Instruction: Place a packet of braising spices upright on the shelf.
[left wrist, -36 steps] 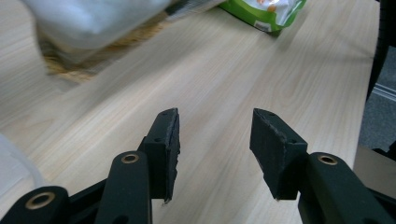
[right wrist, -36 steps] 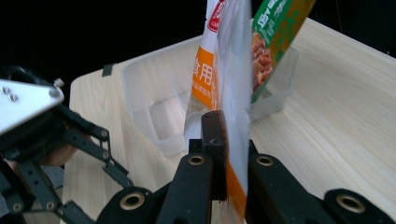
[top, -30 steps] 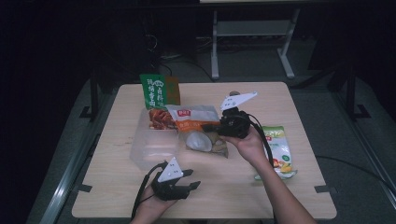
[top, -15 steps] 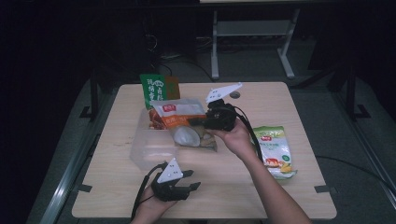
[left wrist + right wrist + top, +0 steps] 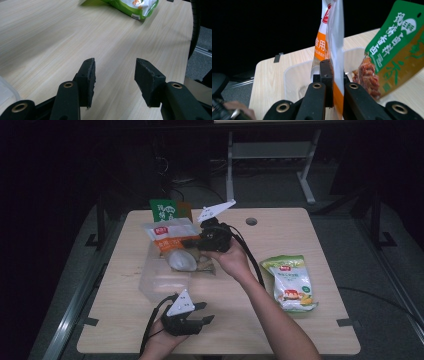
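My right gripper point(image 5: 194, 241) hangs over the clear plastic container point(image 5: 159, 282) and is shut on the edge of an orange-and-white packet point(image 5: 167, 237). In the right gripper view the jaws point(image 5: 332, 67) pinch that packet point(image 5: 329, 30), which hangs upright above the container point(image 5: 297, 77). A green packet with a brown snack window point(image 5: 394, 50) stands just beyond it. Near the table's front edge my left gripper point(image 5: 206, 312) rests open with nothing between its jaws; the left gripper view has its jaws point(image 5: 115, 67) apart over bare wood.
A green-and-white bag point(image 5: 290, 282) lies flat at the right of the wooden table point(image 5: 300, 235); the same bag point(image 5: 130, 6) lies ahead of the left gripper. A green packet point(image 5: 166, 210) stands at the table's far edge. A pale rounded pouch point(image 5: 181, 261) sits by the container.
My right gripper has moved left with the orange-and-white packet, from the table's middle to above the container. The left gripper has stayed where it was.
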`<state>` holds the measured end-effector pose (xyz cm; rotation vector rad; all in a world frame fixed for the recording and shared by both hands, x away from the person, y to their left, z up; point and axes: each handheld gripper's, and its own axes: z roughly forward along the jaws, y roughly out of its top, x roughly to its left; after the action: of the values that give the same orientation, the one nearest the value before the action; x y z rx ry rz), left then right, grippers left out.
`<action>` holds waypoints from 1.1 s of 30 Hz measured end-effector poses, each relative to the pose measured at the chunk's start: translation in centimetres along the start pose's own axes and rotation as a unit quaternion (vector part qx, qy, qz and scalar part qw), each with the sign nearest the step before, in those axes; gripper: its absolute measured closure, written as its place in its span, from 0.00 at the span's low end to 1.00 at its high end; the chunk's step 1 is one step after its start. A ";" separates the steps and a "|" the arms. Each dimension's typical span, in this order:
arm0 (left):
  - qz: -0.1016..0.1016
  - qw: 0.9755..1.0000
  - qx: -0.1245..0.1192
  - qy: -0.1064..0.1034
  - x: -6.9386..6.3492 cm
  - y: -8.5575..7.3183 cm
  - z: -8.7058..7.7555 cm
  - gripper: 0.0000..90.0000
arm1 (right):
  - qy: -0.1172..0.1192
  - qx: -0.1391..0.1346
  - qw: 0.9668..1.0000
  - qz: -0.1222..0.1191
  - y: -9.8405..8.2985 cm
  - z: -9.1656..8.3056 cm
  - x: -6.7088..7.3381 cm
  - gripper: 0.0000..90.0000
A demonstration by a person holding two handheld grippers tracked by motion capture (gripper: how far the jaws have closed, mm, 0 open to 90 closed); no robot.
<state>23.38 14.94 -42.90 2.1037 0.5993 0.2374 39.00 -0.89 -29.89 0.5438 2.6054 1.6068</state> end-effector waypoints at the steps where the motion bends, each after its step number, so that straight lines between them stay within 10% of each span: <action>1: 0.002 1.000 0.001 0.000 0.0 0.0 0.0 0.57 | 0.000 -0.001 1.000 -0.001 0.1 0.3 -0.1 1.00; 33: -0.012 1.000 -0.006 0.000 0.3 -0.1 -0.5 0.56 | 0.012 -0.009 0.999 0.033 -0.6 9.5 -1.5 1.00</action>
<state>23.38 15.48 -42.66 2.0838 0.6216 0.2255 42.22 6.61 -35.07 0.6203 2.6130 1.6654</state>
